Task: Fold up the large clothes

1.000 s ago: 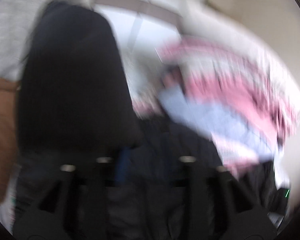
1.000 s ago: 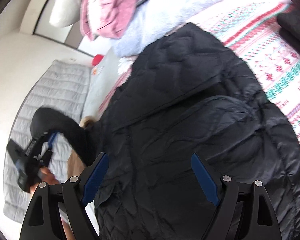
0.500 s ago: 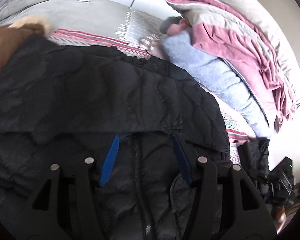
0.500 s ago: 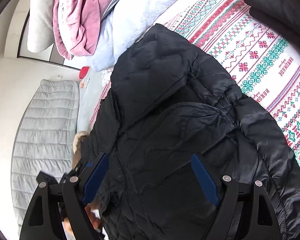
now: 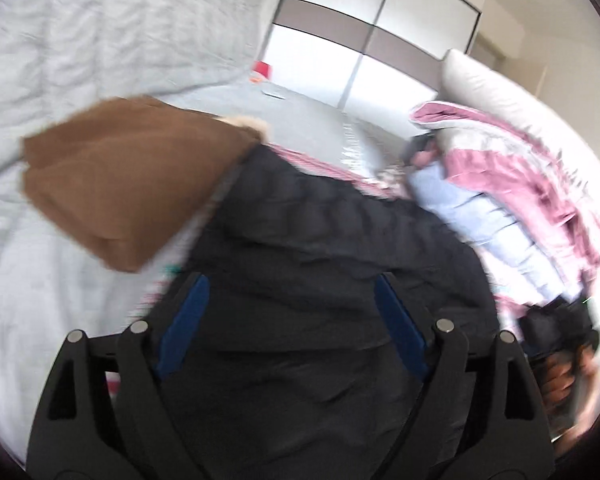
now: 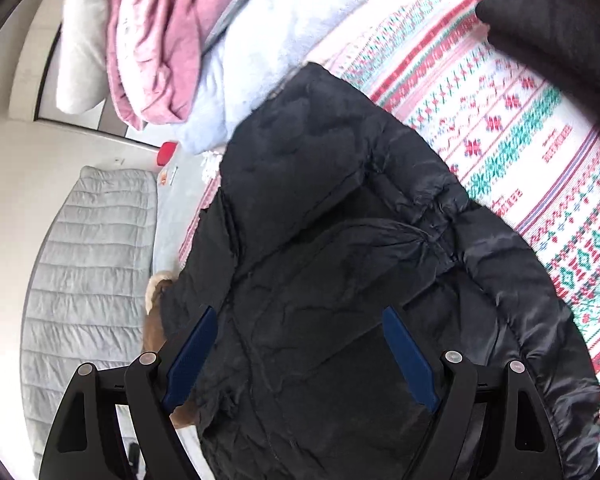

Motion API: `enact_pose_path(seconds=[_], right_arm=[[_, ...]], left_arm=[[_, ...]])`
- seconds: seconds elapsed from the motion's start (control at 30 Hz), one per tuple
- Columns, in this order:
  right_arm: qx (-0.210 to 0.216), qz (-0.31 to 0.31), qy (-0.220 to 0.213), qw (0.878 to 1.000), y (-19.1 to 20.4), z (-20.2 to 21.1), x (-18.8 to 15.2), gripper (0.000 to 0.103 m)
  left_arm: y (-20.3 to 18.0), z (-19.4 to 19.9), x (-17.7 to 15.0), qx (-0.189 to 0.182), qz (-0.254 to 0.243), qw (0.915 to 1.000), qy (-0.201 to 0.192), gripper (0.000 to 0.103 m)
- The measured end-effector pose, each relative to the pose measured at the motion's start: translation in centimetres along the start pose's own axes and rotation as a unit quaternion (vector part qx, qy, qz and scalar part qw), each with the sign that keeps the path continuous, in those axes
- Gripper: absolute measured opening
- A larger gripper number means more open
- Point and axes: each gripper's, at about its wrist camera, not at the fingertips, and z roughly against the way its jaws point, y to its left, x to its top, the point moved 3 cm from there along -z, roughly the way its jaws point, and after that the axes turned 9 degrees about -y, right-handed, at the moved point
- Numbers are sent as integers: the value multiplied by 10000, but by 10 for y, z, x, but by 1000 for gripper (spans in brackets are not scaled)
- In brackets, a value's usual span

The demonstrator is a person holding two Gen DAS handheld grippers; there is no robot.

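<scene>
Brown garment (image 5: 120, 184) fills the left view, barely edging the right's.

The bed (image 6: 540, 128) has a patterned red-and-green cover. On it lie a black quilted jacket (image 6: 340, 260), a brown garment (image 5: 120, 184) beside it, and folded pink and pale-blue blankets (image 6: 188, 40).

Black quilted puffer jacket (image 6: 340, 280), sleeves folded inward, flat on the patterned bedspread (image 6: 520, 128).

- A black quilted puffer jacket (image 6: 340, 260) fills the frame's centre, lying on a red-and-green patterned white blanket (image 6: 520, 128).
- The right gripper (image 6: 300, 344) hovers wide apart above it at the bottom.
</scene>
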Motion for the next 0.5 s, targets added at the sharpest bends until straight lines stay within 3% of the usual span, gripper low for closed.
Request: enact_pose_path(seconds=[0.17,0.33,0.43,0.5], right_arm=[[89,293,-314,9990,10,27,3,86],[71,479,-621,9969,9,54,3,86],[159,919,-942,9912,19,80,-1,86],[191,1465,-1253,9811,31,104,-8,86]], left_arm=[[34,10,-19,676,-229,9971,253,85],[59,6,-34,582,145,9942,887,85],[60,5,-40,535,68,9939,966,85],[63,7,-45,520,-56,9937,986,85]])
